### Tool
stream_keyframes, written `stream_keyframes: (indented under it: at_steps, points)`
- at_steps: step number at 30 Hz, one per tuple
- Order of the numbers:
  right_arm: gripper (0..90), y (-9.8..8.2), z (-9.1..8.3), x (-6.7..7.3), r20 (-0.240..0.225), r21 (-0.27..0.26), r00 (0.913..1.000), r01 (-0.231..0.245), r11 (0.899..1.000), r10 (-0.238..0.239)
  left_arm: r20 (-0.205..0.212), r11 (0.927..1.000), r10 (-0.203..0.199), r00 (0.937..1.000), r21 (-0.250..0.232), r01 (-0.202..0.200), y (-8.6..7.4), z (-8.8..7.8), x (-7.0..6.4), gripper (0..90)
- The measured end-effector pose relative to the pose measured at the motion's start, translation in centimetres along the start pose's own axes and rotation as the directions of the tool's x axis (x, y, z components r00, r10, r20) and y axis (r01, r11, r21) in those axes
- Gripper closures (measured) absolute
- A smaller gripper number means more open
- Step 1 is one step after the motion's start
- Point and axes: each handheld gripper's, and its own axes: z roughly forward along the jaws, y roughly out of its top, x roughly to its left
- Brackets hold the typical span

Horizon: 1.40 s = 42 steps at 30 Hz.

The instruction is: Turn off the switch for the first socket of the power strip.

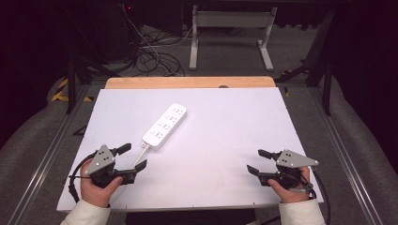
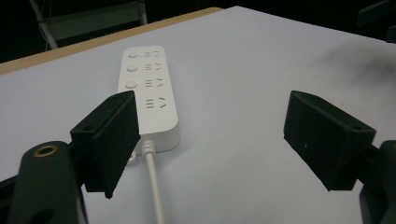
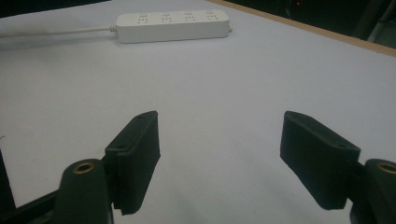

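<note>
The white power strip lies diagonally just left of centre frame on the desk. It looks rigid, light and smooth-sided, so I'd pinch it across its narrow width. Left gripper and right gripper both have fingers spread, empty.

A white power strip lies diagonally on the white table, its white cable trailing toward the near left. The left gripper is held near the cable's end, jaws spread with nothing between them. The right gripper is held well apart at the near right, jaws likewise spread and empty.
</note>
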Motion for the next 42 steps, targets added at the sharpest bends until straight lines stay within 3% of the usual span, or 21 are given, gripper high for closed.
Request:
stream_keyframes:
  at_steps: [12,17,26,32,42]
  points:
    - [29.8,-0.2,0.1,-0.1,-0.010,0.003,0.9999,-0.006,1.000,0.006,-0.010,0.9995,0.031,0.9995,0.007,-0.031,0.4,-0.1,-0.3,20.1]
    - [29.8,-0.2,0.1,-0.1,-0.010,0.002,0.9999,-0.009,1.000,0.009,0.007,0.9999,-0.005,1.0000,0.010,0.005,0.6,-0.2,-0.3,21.0]
    - [29.9,-0.2,0.2,0.0,-0.008,0.010,0.9999,-0.008,1.000,0.008,-0.034,0.9989,0.009,0.9994,0.046,-0.007,1.6,-0.1,-0.7,25.8]
    - [29.9,-0.2,0.3,0.1,-0.011,0.013,0.9999,-0.008,1.000,0.009,-0.001,0.9979,0.008,1.0000,0.063,-0.008,2.6,-0.2,-0.6,33.3]
    - [29.8,-0.2,0.5,0.2,-0.014,0.018,0.9999,-0.009,1.000,0.009,0.005,0.9963,0.017,0.9998,0.084,-0.017,4.2,0.0,0.0,40.1]
